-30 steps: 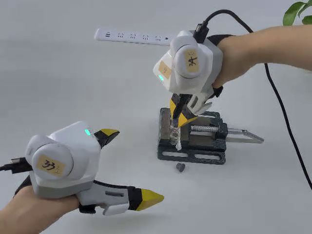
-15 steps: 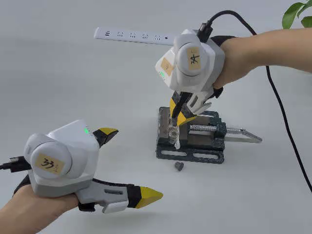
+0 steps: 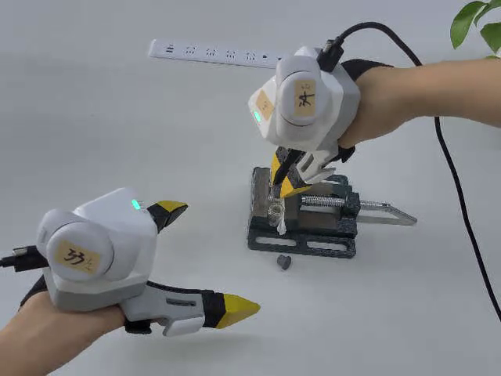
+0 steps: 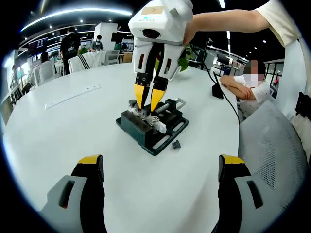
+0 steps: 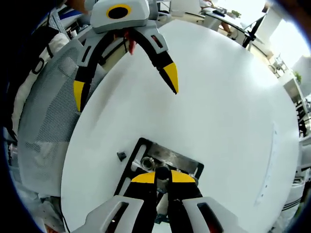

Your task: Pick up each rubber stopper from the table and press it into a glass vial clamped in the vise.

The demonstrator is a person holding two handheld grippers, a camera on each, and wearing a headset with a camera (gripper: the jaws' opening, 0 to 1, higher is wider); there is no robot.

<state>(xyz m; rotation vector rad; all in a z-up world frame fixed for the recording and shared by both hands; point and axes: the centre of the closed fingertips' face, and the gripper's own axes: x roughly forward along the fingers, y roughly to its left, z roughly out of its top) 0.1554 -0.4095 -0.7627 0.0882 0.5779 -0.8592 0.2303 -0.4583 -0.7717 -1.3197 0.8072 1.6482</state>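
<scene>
Head view: my right tongs (image 3: pixel 283 186) stand over the vial (image 3: pixel 275 211) in the vise (image 3: pixel 313 235), near the middle of the tabletop (image 3: pixel 117 117). Left gripper view: my left tongs (image 4: pixel 160 162) gape empty, and one loose stopper (image 4: pixel 176 144) lies by the vise's near edge. Right gripper view: I pinch a dark stopper (image 5: pixel 163 172) at the vial's mouth, probably not seated yet.

Under the right gripper (image 3: pixel 283 186) the yellow tips cover the mouth of the vial (image 3: pixel 275 213). The dark round piece (image 5: pixel 163 173) pinched between them could be stopper or glass rim; I can't tell. The loose stopper (image 3: pixel 284 262), lower than those tips beside the vise (image 3: pixel 329 239), is too small for detail. Past the gripper's arm, the plant (image 3: pixel 473 23) is cut off at the corner.
</scene>
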